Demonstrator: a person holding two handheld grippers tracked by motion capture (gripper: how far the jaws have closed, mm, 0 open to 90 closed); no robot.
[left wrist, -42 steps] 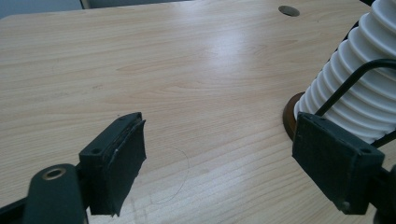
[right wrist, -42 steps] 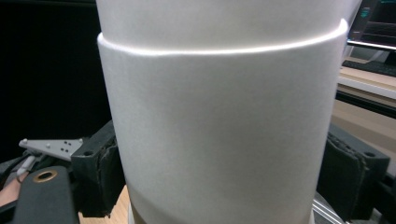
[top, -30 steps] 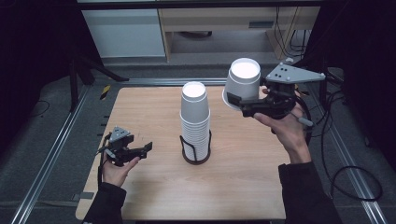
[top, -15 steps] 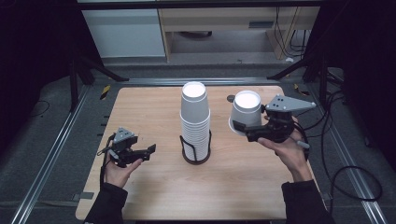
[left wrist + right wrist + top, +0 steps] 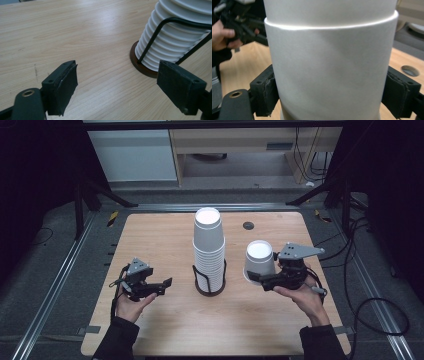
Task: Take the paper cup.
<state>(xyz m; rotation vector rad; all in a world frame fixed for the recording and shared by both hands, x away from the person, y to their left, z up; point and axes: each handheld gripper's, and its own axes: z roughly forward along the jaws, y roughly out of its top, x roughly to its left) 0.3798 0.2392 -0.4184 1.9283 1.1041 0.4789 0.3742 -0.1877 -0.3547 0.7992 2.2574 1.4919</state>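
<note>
Two grippers show in the high view, one at each lower side of the wooden surface (image 5: 165,235). The right gripper (image 5: 256,279), at the right middle of the frame, is clamped on a white cup (image 5: 259,260) that sits upside down, its closed base facing up. The cup's rim appears low over the surface or on it; which cannot be told. In the right gripper view the cup (image 5: 332,62) stands large across the centre, with a black jaw pressed to each side of its wall and a slight dent where the wall is squeezed.

The left gripper (image 5: 162,286), at the lower left of the high view, holds nothing and points toward the middle of the frame. In the left gripper view its jaws stand wide apart over bare wood (image 5: 75,37), one at the lower left and one at the lower right.

A stack (image 5: 209,245) of upturned white cups rises at the centre of the high view, between the two grippers and apart from both. It stands in a black wire holder (image 5: 210,281) with a round dark base. In the left gripper view the stack (image 5: 175,35) fills the upper right, its ribbed rims crossed by the holder's wire (image 5: 152,40). A small dark hole (image 5: 248,225) lies in the surface beyond the held cup.
</note>
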